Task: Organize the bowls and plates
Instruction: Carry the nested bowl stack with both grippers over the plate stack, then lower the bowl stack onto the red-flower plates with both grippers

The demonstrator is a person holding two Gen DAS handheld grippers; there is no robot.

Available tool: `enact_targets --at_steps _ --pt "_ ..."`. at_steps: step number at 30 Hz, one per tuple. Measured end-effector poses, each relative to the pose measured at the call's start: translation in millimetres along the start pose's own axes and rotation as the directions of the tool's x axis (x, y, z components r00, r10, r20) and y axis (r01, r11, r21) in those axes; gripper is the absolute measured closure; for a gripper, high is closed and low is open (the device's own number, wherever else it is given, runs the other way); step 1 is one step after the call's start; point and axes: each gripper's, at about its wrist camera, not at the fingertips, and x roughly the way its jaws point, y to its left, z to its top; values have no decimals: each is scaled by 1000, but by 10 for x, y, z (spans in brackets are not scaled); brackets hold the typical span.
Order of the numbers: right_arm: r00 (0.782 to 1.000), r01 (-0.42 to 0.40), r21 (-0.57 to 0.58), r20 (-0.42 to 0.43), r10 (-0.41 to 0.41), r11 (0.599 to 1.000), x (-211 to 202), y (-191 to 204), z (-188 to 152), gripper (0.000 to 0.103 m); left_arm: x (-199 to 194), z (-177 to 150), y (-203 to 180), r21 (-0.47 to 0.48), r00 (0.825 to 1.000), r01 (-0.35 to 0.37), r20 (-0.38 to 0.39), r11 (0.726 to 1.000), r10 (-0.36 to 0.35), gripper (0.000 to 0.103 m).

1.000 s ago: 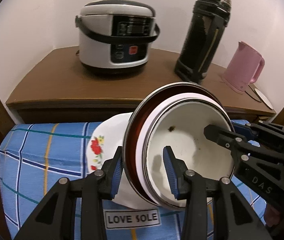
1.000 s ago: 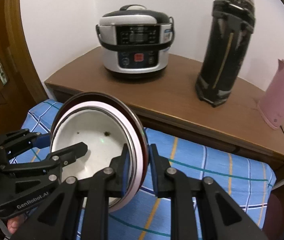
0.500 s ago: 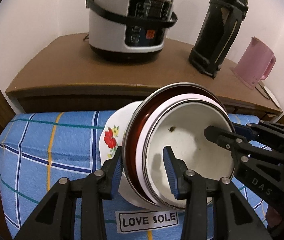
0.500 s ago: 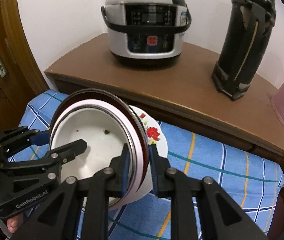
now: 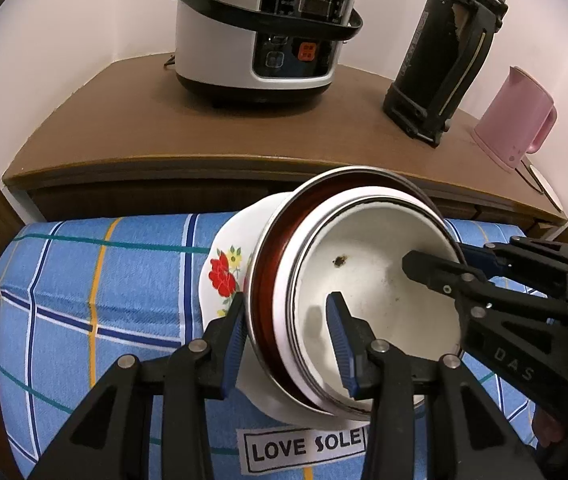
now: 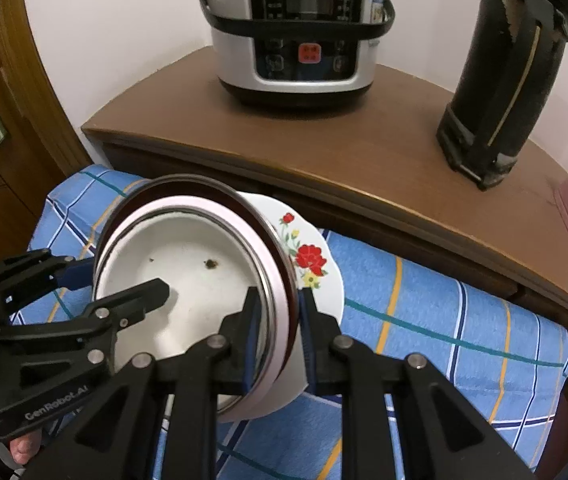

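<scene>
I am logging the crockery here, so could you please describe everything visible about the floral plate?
The floral plate is white and glossy, ceramic by its look, with red and yellow flowers and green leaves printed on its rim. It lies on the blue checked cloth in front of the wooden cabinet. The nested bowls cover most of it; contact cannot be judged.

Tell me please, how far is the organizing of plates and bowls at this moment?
Done, as it looks: the white enamel bowl already sits nested inside the red-lined metal bowl.

In hand: the left gripper and right gripper both clamp the rims of this nested pair, tilted, directly over the floral plate on the blue checked cloth.

Left: probably setting the pair down onto the plate and releasing.
</scene>
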Motion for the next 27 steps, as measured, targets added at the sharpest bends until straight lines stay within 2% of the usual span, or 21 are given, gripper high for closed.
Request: enact_targets --at_steps 8,18,22,27 --pt "1000 -21 27 -21 22 999 131 -59 44 82 159 82 63 -31 1000 9 -1 999 -9 61" --pt "999 -26 16 -34 27 1000 157 -39 -3 79 136 17 69 -30 999 35 21 999 -34 61" --pt "999 -6 -2 -32 6 1000 159 -22 -9 78 157 6 97 -27 998 50 44 998 -48 61" --pt "1000 27 -23 -13 -27 999 164 30 -32 75 163 -16 83 1 997 34 72 999 -34 61"
